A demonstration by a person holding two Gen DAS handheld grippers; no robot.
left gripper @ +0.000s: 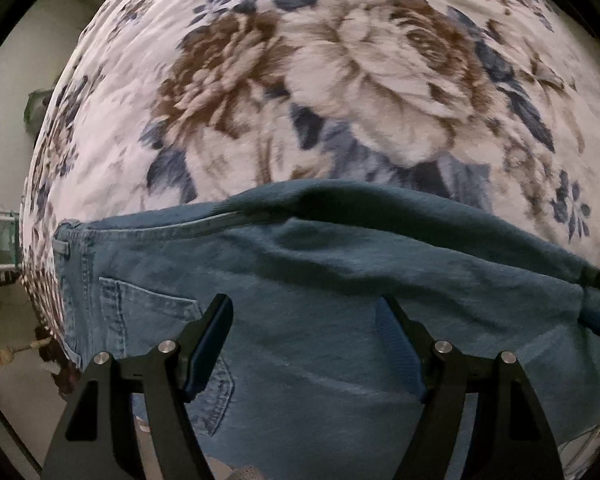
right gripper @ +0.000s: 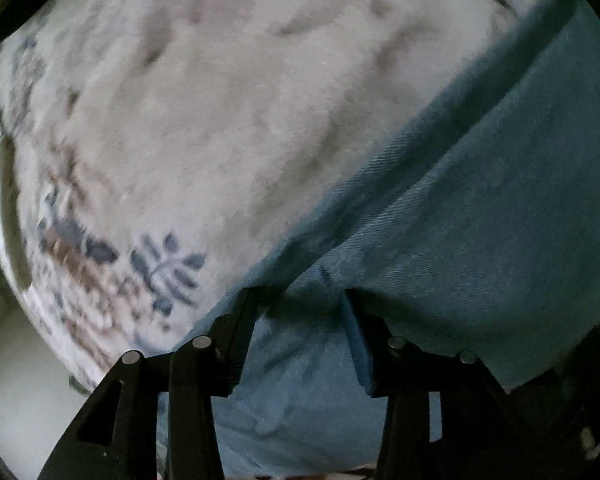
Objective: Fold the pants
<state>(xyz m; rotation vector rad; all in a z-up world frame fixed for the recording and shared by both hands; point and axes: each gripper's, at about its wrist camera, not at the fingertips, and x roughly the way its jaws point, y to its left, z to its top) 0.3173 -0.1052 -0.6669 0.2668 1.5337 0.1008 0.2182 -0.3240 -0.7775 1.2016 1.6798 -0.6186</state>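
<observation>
Jeans (left gripper: pixel 320 300) across floral blanket (left gripper: pixel 340 80), jaws apart.

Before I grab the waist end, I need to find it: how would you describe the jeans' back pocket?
On the floral blanket lie blue jeans. Near their left end, beside the left tool, sits the back pocket, a paler stitched patch.

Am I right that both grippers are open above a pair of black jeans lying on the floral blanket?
Not quite: the jeans are blue denim, not black, as the left wrist view shows, back pocket included. The rest holds: the left gripper and the right gripper are both open over them, and they lie on the floral blanket.
</observation>
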